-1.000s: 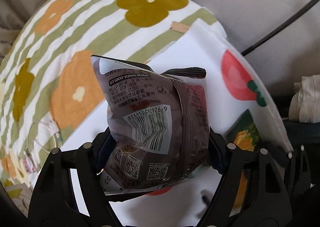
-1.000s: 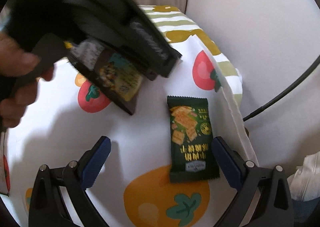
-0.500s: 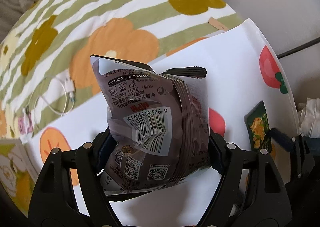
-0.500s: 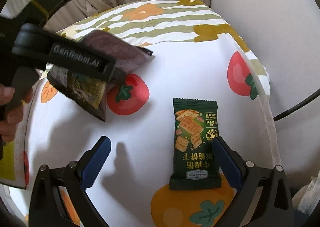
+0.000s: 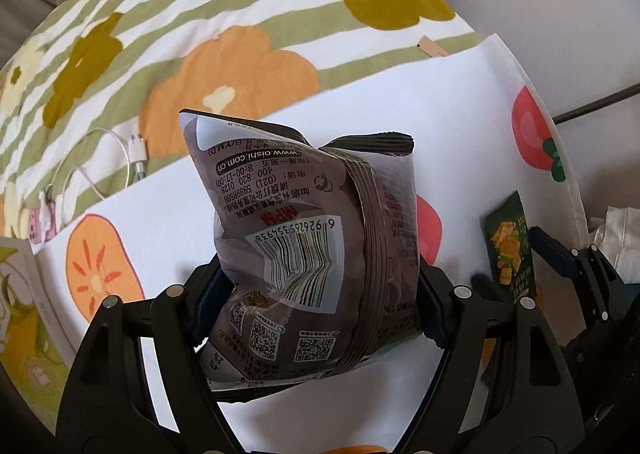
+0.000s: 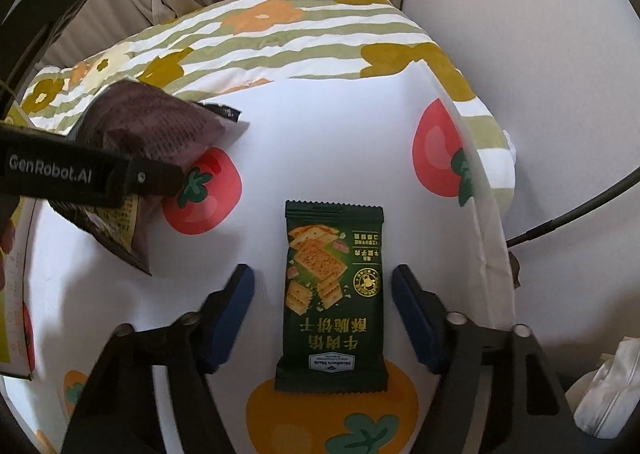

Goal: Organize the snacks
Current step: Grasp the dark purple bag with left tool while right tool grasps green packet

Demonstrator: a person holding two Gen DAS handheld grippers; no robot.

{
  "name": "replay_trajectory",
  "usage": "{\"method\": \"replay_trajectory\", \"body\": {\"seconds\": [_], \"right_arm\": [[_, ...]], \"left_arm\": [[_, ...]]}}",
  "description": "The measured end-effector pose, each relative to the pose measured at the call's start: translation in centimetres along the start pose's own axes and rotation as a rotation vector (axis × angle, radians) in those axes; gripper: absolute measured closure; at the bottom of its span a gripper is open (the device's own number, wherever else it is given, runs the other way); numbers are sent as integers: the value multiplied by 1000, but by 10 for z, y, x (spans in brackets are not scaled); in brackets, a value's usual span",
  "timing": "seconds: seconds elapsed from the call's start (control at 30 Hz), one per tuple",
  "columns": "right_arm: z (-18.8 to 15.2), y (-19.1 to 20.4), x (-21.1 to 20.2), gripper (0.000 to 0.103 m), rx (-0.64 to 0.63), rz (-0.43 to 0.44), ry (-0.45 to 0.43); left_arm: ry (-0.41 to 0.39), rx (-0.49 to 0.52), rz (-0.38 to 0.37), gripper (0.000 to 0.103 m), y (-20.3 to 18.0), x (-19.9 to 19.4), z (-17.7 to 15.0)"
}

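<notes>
We are holding the puffy dark brown foil snack bag (image 5: pixel 304 238) up off the white fruit-print cloth (image 5: pixel 452 101), pinched in our left gripper (image 5: pixel 316 294). Our right gripper (image 6: pixel 324 310) is just closing around the flat dark green cracker packet (image 6: pixel 332 294), with the snack bag at ten o'clock from it. The pads look not quite touching it. Both snacks are waiting to be put away.
</notes>
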State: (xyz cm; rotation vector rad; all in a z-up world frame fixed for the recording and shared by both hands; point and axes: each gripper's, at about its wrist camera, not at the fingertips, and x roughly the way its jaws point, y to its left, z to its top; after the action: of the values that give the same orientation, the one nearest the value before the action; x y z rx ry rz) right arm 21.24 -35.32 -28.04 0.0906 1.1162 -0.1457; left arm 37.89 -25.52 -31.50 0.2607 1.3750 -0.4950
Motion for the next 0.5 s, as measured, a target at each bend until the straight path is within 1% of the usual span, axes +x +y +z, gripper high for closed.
{"method": "replay_trajectory", "body": {"seconds": [0.03, 0.07, 0.1, 0.2, 0.23, 0.3, 0.5], "right_arm": [[-2, 0, -1, 51, 0, 0, -5], [-3, -1, -3, 58, 0, 1, -11], [-4, -1, -4, 63, 1, 3, -14], [-4, -2, -4, 63, -1, 8, -20], [-4, -3, -4, 63, 0, 9, -21], [-3, -5, -7, 63, 11, 17, -33], [5, -5, -26, 63, 27, 39, -88]], "left_arm": [[1, -2, -1, 27, -1, 0, -2], [1, -2, -1, 28, -2, 0, -4], [-1, -4, 0, 28, -3, -1, -6], [-4, -6, 1, 30, -5, -2, -11], [-6, -11, -2, 32, -5, -4, -12], [-8, -27, -18, 33, -3, -7, -13], [-67, -54, -26, 34, 1, -34, -18]]}}
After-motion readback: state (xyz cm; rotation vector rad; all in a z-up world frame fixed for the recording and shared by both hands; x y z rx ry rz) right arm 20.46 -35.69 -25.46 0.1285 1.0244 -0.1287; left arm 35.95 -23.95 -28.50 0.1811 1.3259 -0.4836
